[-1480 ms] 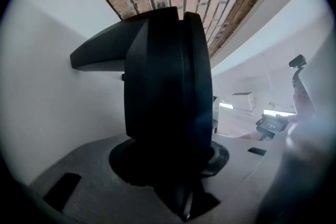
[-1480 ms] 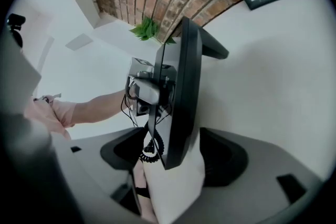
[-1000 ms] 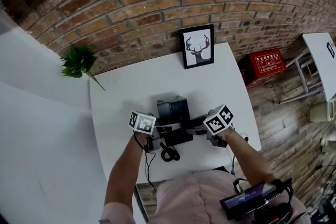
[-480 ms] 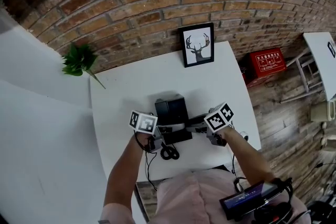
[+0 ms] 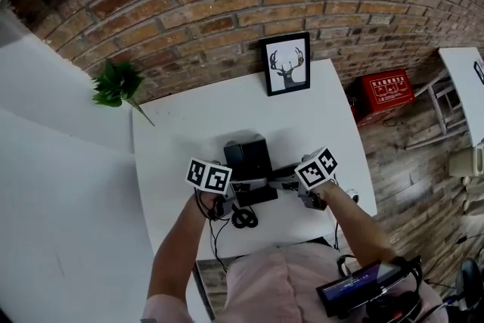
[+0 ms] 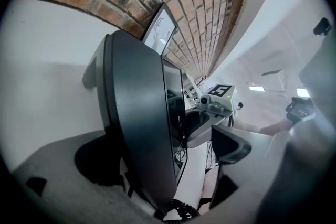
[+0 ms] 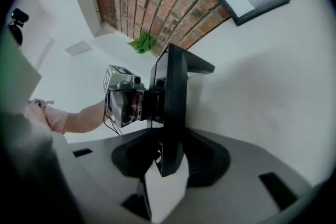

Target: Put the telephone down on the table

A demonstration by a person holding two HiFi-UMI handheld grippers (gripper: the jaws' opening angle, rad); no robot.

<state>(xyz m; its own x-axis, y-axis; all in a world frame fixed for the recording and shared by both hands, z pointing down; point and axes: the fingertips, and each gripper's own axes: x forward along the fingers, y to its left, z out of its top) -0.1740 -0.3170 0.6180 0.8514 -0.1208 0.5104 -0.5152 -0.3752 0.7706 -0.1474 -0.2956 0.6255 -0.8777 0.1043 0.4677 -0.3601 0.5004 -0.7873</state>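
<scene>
The telephone [image 5: 247, 160] sits near the middle of the white worktop [image 5: 174, 140], in the same spot as a second ago. Whether its base rests fully on the surface cannot be told. The left gripper [image 5: 233, 190] has just been opening its jaws. They now stand wide apart with the telephone's body between them, the right-hand pad clear of it. Its marker cube has tipped a little since the earlier frame. The right gripper [image 5: 285, 181] has not shifted, and its jaws are clamped on the telephone's thin edge. The coiled cord [image 5: 242, 219] lies on the worktop just in front of the telephone. Behind it, a framed deer picture [image 5: 285, 64] leans at the brick wall [image 5: 227, 4]. A plant [image 5: 117, 83] sits off the worktop's left corner. A red box [image 5: 386, 91] stands on the floor to the right, its inside not shown.
</scene>
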